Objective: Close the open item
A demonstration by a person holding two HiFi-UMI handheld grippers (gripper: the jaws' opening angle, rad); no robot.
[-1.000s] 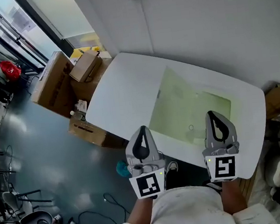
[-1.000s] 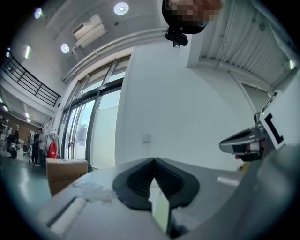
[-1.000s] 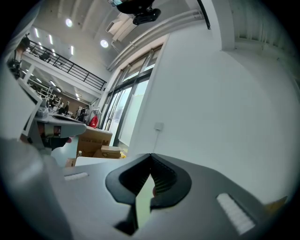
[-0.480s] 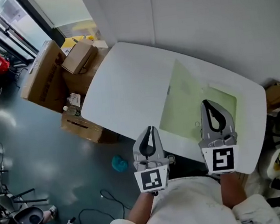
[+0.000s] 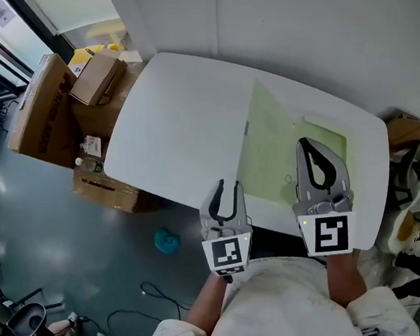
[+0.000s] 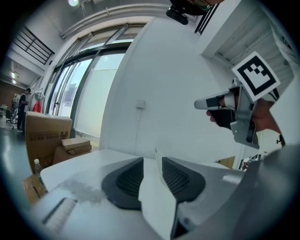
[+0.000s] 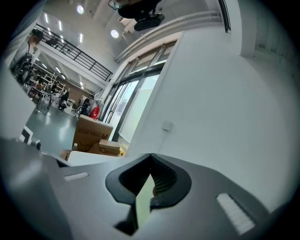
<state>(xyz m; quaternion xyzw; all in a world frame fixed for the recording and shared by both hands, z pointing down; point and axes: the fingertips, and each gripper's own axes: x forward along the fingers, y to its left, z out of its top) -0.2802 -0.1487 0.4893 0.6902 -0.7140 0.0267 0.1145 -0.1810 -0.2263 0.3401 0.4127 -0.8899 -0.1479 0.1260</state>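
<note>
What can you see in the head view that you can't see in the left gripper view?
Only the head view shows the green folder lying on the white table, and a teal thing on the floor. Only the left gripper view shows the wall socket and a ceiling light. Both show the table, the cardboard boxes and the shut right tongs.

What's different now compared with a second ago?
The left gripper has sunk toward the near edge of the table, and its jaws have just been opening, with nothing between them. The right gripper stays shut over the green folder, which still lies open.
</note>
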